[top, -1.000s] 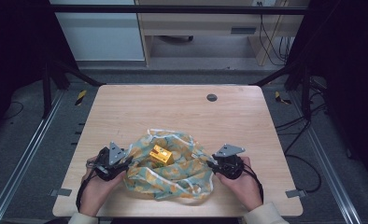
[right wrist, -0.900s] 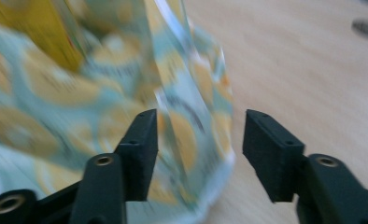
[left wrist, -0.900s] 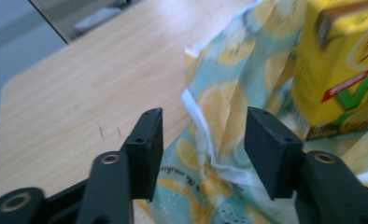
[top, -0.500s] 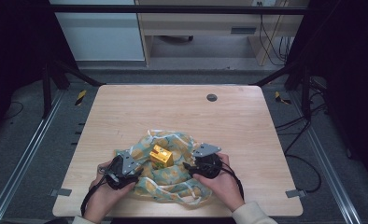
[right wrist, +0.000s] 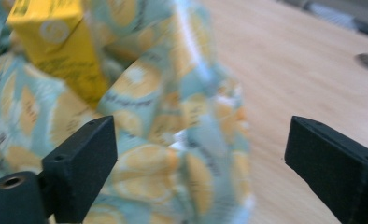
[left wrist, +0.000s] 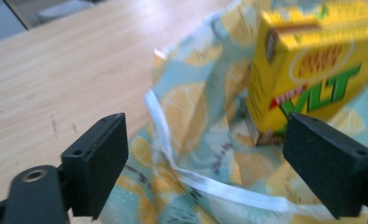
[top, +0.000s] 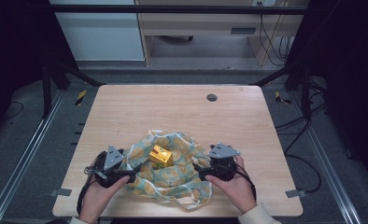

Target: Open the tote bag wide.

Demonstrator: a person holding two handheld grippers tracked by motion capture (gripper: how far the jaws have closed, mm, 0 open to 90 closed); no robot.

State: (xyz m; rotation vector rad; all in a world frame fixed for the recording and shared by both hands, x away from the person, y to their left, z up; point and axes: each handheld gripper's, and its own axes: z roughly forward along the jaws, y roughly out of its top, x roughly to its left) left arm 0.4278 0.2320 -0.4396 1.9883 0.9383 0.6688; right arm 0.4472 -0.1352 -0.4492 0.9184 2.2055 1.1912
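- Since the pale blue cloth printed with lemon slices [top: 173, 179] is thin and floppy, I am judging that it is going to sag and slide wherever I am not pinching it, so I am looking for a fold or the hem to take, not a flat stretch.
- Running along its edge is a white drawstring tape [left wrist: 229, 191], which looks to me like the firmest place to bite, being doubled and less likely to slip.
- Sitting on the cloth is a small yellow cardboard drink carton [top: 160, 156]; it looks light and stiff, so I am guessing it tips easily if the fabric under it gets tugged.
- I am holding my left gripper [left wrist: 219, 161] with its jaws wide apart and nothing between them but air; the cloth and the tape are lying just ahead of and below the jaws, and the carton [left wrist: 313, 65] is standing ahead, toward my right-hand jaw.
- I am holding my right gripper [right wrist: 210, 163] spread wide as well, gripping nothing; a bunched-up fold of cloth [right wrist: 182, 121] is rising right in front of the gap, the carton is up beyond my left-hand jaw, and bare light wooden table [right wrist: 303, 70] is lying past the right-hand jaw.
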